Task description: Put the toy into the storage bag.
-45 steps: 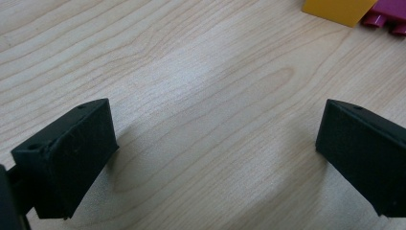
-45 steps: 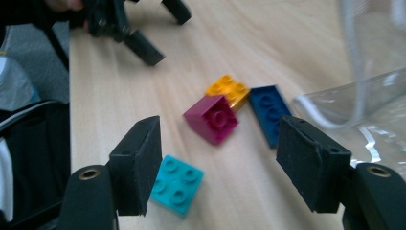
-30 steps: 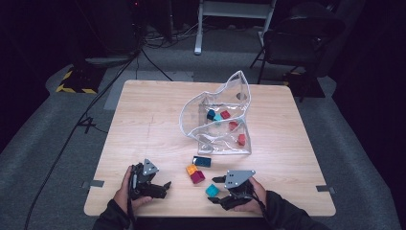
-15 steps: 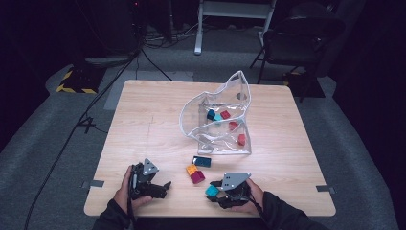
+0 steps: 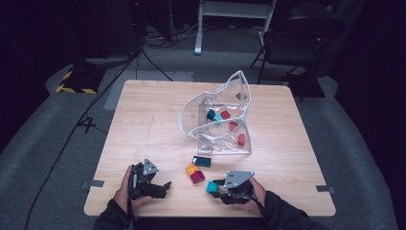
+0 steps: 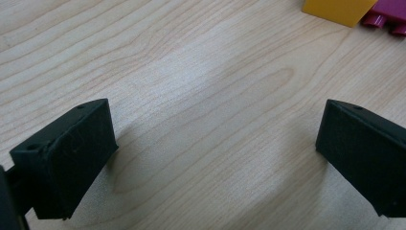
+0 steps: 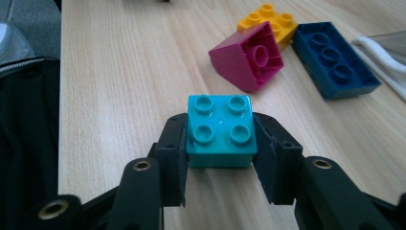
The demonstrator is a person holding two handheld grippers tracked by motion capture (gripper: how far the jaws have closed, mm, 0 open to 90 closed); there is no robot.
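Observation:
My right gripper (image 7: 220,153) is shut on a teal four-stud brick (image 7: 220,130), its jaws pressed to the brick's two sides; the high view shows this gripper (image 5: 214,190) and the teal brick (image 5: 211,187) near the table's front edge. Beyond it lie a magenta brick (image 7: 249,56), a yellow brick (image 7: 269,20) and a dark blue flat brick (image 7: 335,60), also seen from above as magenta brick (image 5: 197,177), yellow brick (image 5: 191,169) and blue brick (image 5: 202,161). My left gripper (image 5: 163,188) rests open on the wood at the front left, jaws wide apart (image 6: 210,158) with nothing between.
A clear plastic bag (image 5: 218,115) lies open at the table's middle with several red, teal and blue bricks inside. The wooden table (image 5: 143,120) has bare wood to the left. A chair (image 5: 297,43) and cables stand on the floor behind.
My right gripper has drawn slightly toward the front edge with the teal brick in it. The left gripper has stayed put.

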